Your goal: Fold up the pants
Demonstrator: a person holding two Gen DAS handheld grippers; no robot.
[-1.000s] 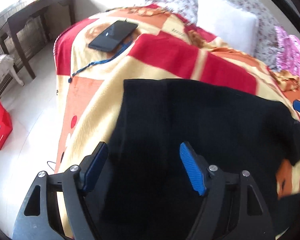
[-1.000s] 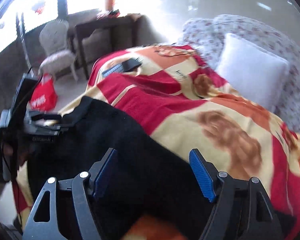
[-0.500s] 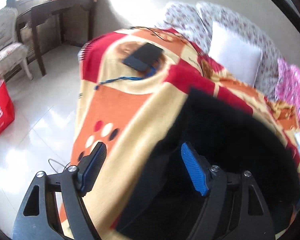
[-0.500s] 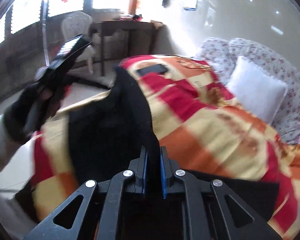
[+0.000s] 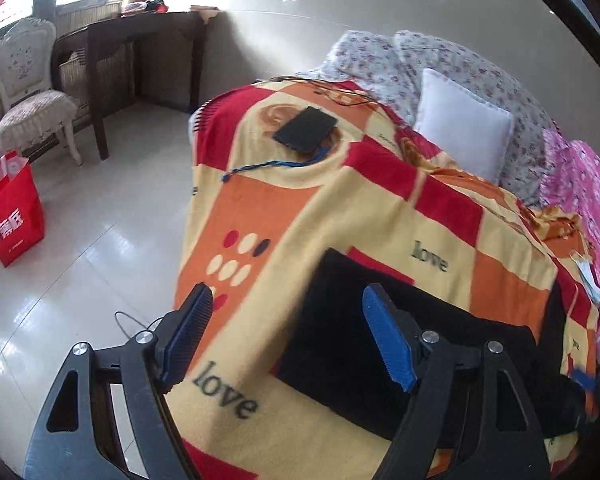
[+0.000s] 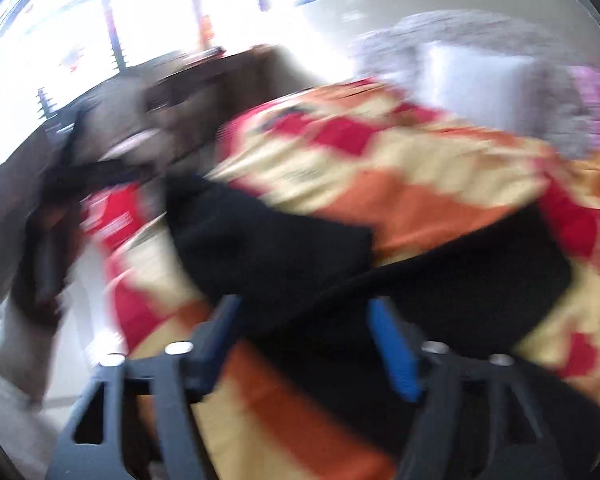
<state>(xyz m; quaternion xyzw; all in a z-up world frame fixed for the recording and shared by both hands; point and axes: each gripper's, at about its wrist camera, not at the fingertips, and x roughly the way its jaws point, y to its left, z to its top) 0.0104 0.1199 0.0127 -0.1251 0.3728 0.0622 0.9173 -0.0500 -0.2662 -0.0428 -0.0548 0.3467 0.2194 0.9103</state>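
The black pants (image 5: 400, 332) lie folded on the red, orange and cream blanket (image 5: 324, 216) near its front edge. My left gripper (image 5: 288, 336) is open and empty above the blanket, just left of the pants' left edge. In the blurred right wrist view the pants (image 6: 284, 248) lie in front of my right gripper (image 6: 304, 336), which is open with the black cloth between and under its fingers. The left gripper and the hand holding it show blurred in the right wrist view (image 6: 48, 248) at the far left.
A black phone (image 5: 306, 128) with a blue cord lies at the blanket's far end. A white pillow (image 5: 462, 140) and pink bedding (image 5: 584, 200) are at the right. A red bag (image 5: 10, 208), white chair (image 5: 28, 92) and dark table (image 5: 140, 40) stand on the tiled floor left.
My right gripper shut on the pants, lifted them over, and has now opened and let go. My left gripper pulled back and left, off the pants. The pants now lie folded smaller.
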